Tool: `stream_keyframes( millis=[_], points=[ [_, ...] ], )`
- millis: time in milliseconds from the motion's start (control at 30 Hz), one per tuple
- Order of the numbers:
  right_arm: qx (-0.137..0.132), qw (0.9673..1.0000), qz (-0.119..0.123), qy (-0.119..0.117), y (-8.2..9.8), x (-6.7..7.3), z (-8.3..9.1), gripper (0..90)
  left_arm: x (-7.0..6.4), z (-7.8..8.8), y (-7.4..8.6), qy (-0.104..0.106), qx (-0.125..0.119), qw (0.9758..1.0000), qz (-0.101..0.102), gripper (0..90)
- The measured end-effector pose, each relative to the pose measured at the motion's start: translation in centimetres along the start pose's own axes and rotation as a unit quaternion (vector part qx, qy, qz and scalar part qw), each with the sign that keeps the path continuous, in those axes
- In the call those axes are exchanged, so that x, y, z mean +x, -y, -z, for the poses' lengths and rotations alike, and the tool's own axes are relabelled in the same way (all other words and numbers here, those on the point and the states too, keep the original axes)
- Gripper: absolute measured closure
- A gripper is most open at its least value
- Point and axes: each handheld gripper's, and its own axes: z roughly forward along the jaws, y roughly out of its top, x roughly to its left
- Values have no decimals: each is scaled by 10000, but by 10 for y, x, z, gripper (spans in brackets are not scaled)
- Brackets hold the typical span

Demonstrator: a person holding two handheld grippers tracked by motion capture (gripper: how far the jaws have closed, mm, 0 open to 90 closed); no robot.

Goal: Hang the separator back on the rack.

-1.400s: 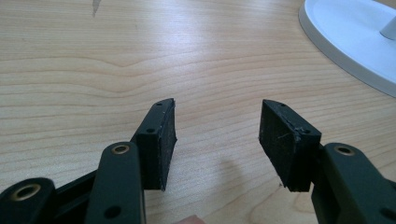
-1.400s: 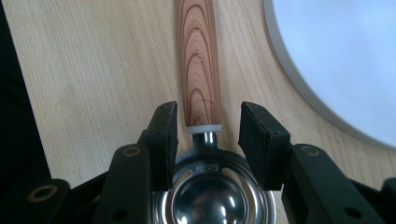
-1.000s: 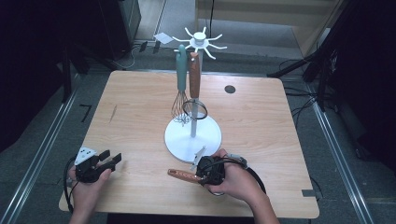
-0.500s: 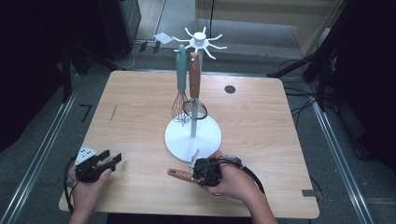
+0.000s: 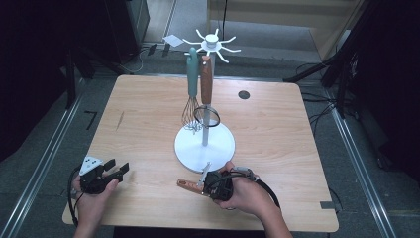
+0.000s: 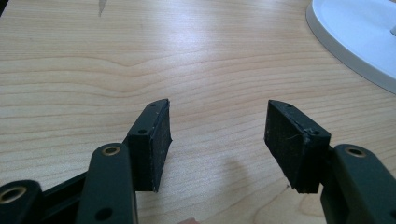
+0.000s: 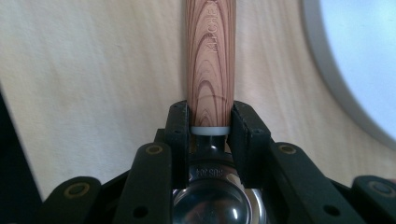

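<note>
A utensil with a wood-grain handle (image 5: 188, 184) (image 7: 210, 56) lies flat on the table in front of the white stand's base (image 5: 218, 148). My right gripper (image 5: 207, 184) (image 7: 210, 112) has just been closing on it, and its pads now press the handle's base where it meets the polished metal part (image 7: 217, 198). My left gripper (image 5: 117, 169) (image 6: 218, 112) rests low at the table's near left corner, open, with bare wood between its pads.
From the stand's hook crown (image 5: 212, 42) hang a teal-handled whisk (image 5: 192, 74) and a wooden-handled strainer (image 5: 206, 82). The base's rim shows in the left gripper view (image 6: 355, 32) and the right gripper view (image 7: 359, 56). A dark round hole (image 5: 243, 94) marks the far tabletop.
Little differs: the right hand has edged slightly left over the lying utensil. The left hand has kept still.
</note>
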Motion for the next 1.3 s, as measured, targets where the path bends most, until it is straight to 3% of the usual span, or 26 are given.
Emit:
stream_keyframes(
  millis=[100, 300, 367, 567, 767, 1033, 1233, 1300],
  points=[
    [-138, 9999, -35, -4, 3, -2, 0, 714, 0, 0, 0, -3, -2, 10000, -5, 412],
    [-555, 9976, -392, 95, 14, -10, 13, 715, 0, 0, 0, 2, -22, 10000, 4, 404],
    [-576, 9970, -514, 60, 18, -13, 16, 714, 0, 0, 0, -5, -42, 10000, -2, 402],
    [-648, 9938, -862, 270, 27, -20, 12, 715, 1, 1, 0, -53, -55, 10000, 22, 347],
    [-903, 9827, -1574, 383, 36, -32, 16, 715, 2, 0, -1, -221, -13, 9997, 109, 204],
    [-1278, 9580, -2505, 568, 56, -50, 19, 716, 2, 0, -1, -261, 13, 9996, 137, 180],
    [-1416, 9486, -2741, 702, 65, -56, 20, 716, 2, 0, -1, -310, 26, 9994, 161, 164],
    [-1541, 9431, -2830, 825, 68, -58, 22, 716, 3, 0, -1, -299, 20, 9994, 168, 158]
  ],
)
